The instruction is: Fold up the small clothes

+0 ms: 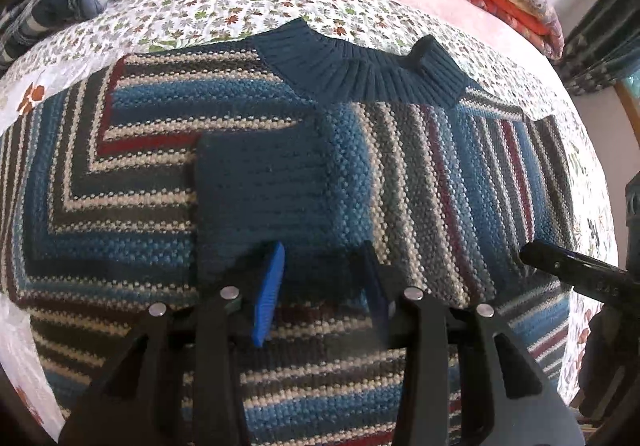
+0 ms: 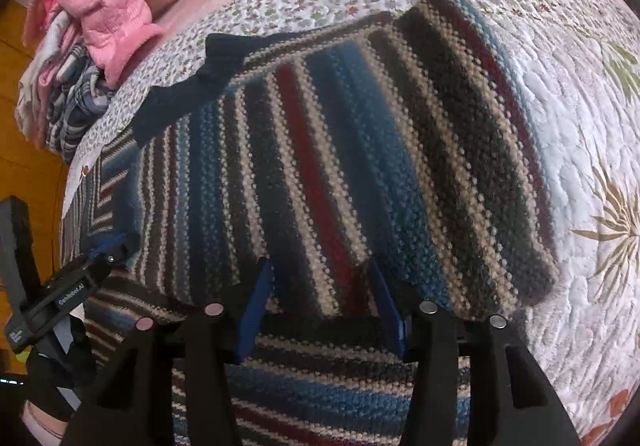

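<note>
On the left, my left tongs (image 1: 320, 286) are spread over the sweater's dark cuff (image 1: 256, 190). The striped sweater (image 1: 420, 174) lies partly folded on the bed's floral quilt (image 1: 208, 10). On the right, my right tongs (image 2: 320, 306) are spread around the folded sleeve edge (image 2: 344, 206).

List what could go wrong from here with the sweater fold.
The sleeve cuff lies loose across the striped sweater; the open left tool could drag it askew. The folded-over sleeve may slip back when the open right tool moves. The two tools sit close and could collide.
</note>
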### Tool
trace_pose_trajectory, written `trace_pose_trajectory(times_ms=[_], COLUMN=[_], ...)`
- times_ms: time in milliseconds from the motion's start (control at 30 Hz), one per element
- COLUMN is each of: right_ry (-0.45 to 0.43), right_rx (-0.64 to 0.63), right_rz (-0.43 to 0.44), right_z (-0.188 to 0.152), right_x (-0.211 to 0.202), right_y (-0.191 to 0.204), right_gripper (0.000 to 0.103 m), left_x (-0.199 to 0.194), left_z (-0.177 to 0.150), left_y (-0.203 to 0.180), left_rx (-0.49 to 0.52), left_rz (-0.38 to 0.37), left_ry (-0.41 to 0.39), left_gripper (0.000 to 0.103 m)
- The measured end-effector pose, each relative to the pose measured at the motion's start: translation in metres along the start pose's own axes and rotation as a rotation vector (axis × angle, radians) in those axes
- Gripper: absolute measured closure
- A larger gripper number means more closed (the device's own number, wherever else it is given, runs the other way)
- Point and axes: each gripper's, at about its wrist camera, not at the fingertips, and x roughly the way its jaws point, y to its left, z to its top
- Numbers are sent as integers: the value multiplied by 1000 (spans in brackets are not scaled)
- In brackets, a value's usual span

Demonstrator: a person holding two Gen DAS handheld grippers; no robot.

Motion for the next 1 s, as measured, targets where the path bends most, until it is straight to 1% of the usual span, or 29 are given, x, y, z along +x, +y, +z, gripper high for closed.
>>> trace_pose_trajectory(times_ms=[67, 133, 200, 233, 267, 300, 333, 367, 467, 567, 600, 700, 733, 800, 833, 933, 1000], right_ry=[-2, 4, 12, -1, -27, -44, -51, -52, -45, -25, -19, 8, 19, 26, 28, 35, 37], right_rx=[-16, -27, -38, -42, -49, -54, -61, -67, -89, -106, -113, -127, -135, -159, -169, -198, -210], right_rz=[-12, -28, -58, -60, -32, -4, 21, 33, 54, 69, 70, 87, 93, 85, 81, 76, 67], right_z=[-1, 0, 2, 2, 0, -2, -4, -6, -15, -23, -25, -30, -32, -36, -37, -39, -38], right_x=[4, 7, 0, -7, -19, -27, -34, -37, -41, -33, -30, -19, -15, -12, -11, -8, -8], right_y=[4, 10, 18, 22, 28, 35, 41, 46, 61, 78, 84, 97, 104, 115, 119, 132, 135], right_gripper=[45, 43, 43, 43, 43, 43, 43, 42, 42, 41, 41, 41, 41, 41, 41, 41, 41], left_x=[2, -1, -16, -26, -40, -49, -66, -74, -95, -114, -121, -135, -137, -141, -143, -141, -137], left_z=[2, 2, 1, 0, -3, -6, -13, -15, -33, -54, -61, -73, -74, -80, -82, -80, -76], left_y=[2, 6, 17, 20, 28, 35, 53, 62, 115, 182, 204, 258, 280, 316, 339, 378, 395], left_rx=[-19, -36, -68, -80, -92, -102, -125, -139, -210, -327, -369, -495, -561, -658, -720, -805, -840], left_rz=[-18, -42, -59, -53, -58, -59, -42, -25, 68, 161, 180, 195, 197, 195, 206, 221, 210], left_ry=[2, 8, 8, -6, -34, -53, -79, -87, -84, -84, -87, -115, -127, -153, -172, -198, -215], left_gripper=[64, 64, 65, 65, 64, 59, 53, 51, 51, 51, 51, 49, 49, 49, 49, 50, 50])
